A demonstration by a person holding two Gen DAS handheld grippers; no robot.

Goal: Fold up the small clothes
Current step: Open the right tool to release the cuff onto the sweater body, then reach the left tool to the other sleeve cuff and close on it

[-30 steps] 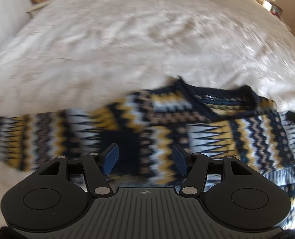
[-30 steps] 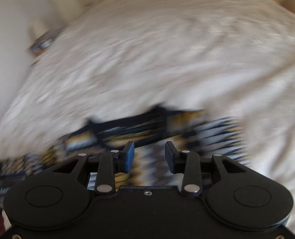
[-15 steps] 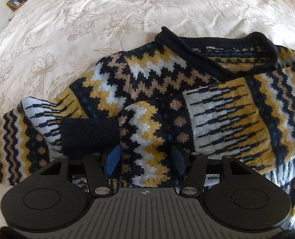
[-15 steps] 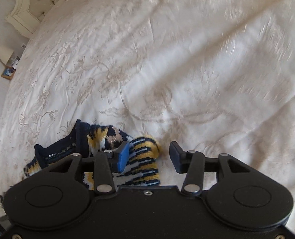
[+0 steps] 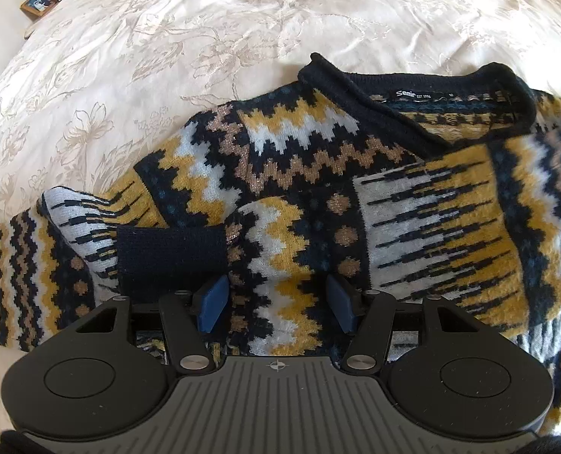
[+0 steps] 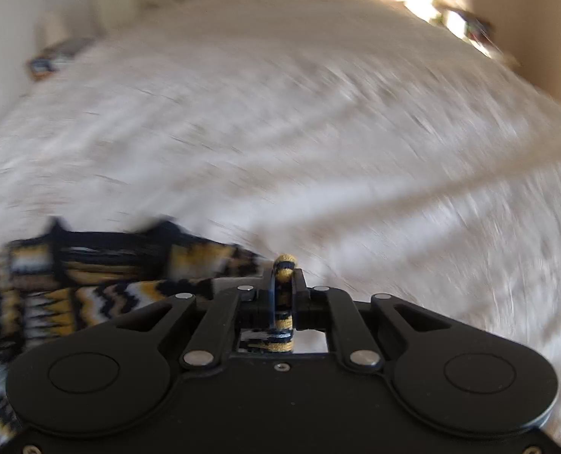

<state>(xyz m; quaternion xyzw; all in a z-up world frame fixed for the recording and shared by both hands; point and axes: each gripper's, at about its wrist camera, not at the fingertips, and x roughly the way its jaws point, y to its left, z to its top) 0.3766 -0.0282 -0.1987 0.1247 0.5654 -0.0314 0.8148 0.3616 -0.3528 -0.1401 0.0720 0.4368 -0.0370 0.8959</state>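
Thick patterned knit sweater (image 5: 303,196) spread across the white embroidered bedspread (image 5: 167,38), neckline and label toward 12 o'clock, one sleeve doubled back so that its dark navy cuff (image 5: 170,255) lies over the body at about 9 o'clock from the centre. Soft, floppy, probably fairly heavy for its size; likely to sag and drag rather than hold a crease. Fuzzy surface, so little slip against the pads, and nothing fragile about it.

Left tool (image 5: 276,308) hanging over the lower body of the sweater, blue pads (image 5: 212,308) parted, knit showing between them but not pinched: released. Right tool (image 6: 283,295) clenched on a narrow bunch of yellow-and-navy knit, a small tuft poking out past the tips at 12 o'clock; view heavily blurred, so hard to tell which edge of the garment this is.

Best holds, judging by the layout: seams, the rolled collar (image 5: 424,87), the ribbed cuff or the hem corners, where the fabric is doubled and less prone to stretch. A pinch in the middle of a panel would probably only tent the knit.

Plenty of open bedspread from 10 to 2 o'clock beyond the collar for laying a fold over. Bed edge and a bedside surface with a picture frame (image 5: 38,3) at the far 10 o'clock, well apart from the garment. Soft bedding beneath, so a pad pushed down may catch the cover as well.
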